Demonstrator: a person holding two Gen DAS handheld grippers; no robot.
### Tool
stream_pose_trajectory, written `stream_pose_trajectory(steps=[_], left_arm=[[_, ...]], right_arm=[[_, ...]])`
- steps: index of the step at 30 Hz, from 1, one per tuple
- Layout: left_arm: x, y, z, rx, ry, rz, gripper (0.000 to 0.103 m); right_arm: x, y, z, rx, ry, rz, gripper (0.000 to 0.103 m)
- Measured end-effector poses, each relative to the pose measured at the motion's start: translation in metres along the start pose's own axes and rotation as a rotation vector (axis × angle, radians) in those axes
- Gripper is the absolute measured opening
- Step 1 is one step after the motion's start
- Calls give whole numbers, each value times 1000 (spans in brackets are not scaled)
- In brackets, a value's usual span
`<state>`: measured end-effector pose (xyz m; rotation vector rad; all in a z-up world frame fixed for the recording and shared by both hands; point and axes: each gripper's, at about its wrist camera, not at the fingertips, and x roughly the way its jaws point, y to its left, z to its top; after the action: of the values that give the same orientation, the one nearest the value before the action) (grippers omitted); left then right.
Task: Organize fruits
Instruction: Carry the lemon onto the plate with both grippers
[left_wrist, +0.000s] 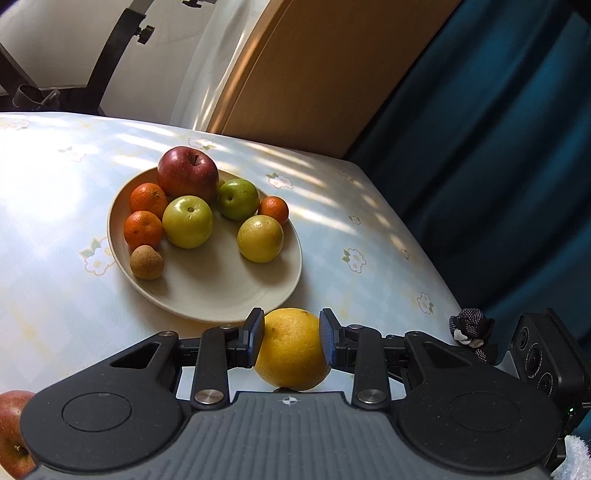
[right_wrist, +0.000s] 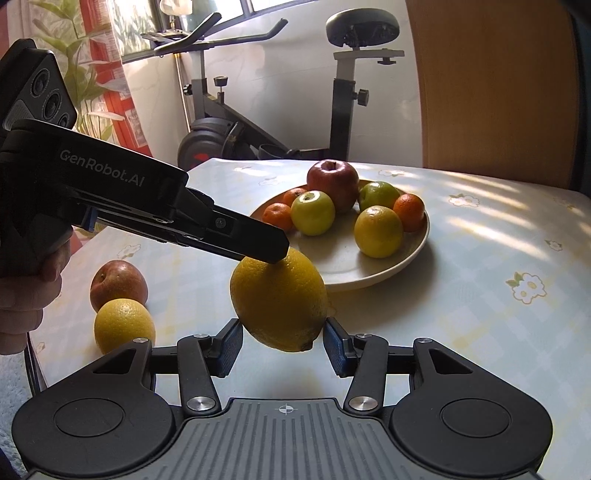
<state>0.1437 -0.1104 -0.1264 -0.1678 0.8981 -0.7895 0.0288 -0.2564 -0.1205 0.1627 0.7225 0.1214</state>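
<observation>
Yellow citrus pinched in my left tongs, my right tongs closing in around it

Left wrist view: my left gripper (left_wrist: 291, 341) is clenched on the yellow citrus (left_wrist: 291, 354), one pad on each flank across its middle, just short of the plate (left_wrist: 258, 291) of apples, oranges and green fruit. It looks firm, fairly heavy and round, with a waxy, pebbled rind likely to slip, so I judge the widest girth the right place to hold. Right wrist view: the same fruit hangs above the table (right_wrist: 480, 258) between the fingers of my right gripper (right_wrist: 284, 345), neither pad visibly pressing, so nothing is grasped there. A red apple (right_wrist: 118, 284) and a second yellow fruit (right_wrist: 123, 325) lie on the cloth, off the plate.
</observation>
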Motion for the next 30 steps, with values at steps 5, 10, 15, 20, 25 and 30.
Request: stream_pose_trajectory(steps=[5, 10, 15, 20, 25, 30], left_arm=[[-3, 8, 21, -40, -37, 3, 34], [8, 24, 38, -109, -31, 4, 34], [17, 29, 44, -100, -24, 40, 34], [24, 39, 46, -110, -5, 75, 34], [28, 47, 48, -122, -6, 106, 34], [28, 53, 50, -136, -2, 133, 34]], right_arm=[[8, -1, 25, -29, -9, -3, 45], [25, -9, 40, -23, 1, -5, 44], [45, -15, 45, 3, 24, 0, 45], [64, -16, 46, -3, 60, 4, 44], [77, -18, 48, 15, 68, 12, 44], [85, -15, 49, -2, 81, 12, 44]])
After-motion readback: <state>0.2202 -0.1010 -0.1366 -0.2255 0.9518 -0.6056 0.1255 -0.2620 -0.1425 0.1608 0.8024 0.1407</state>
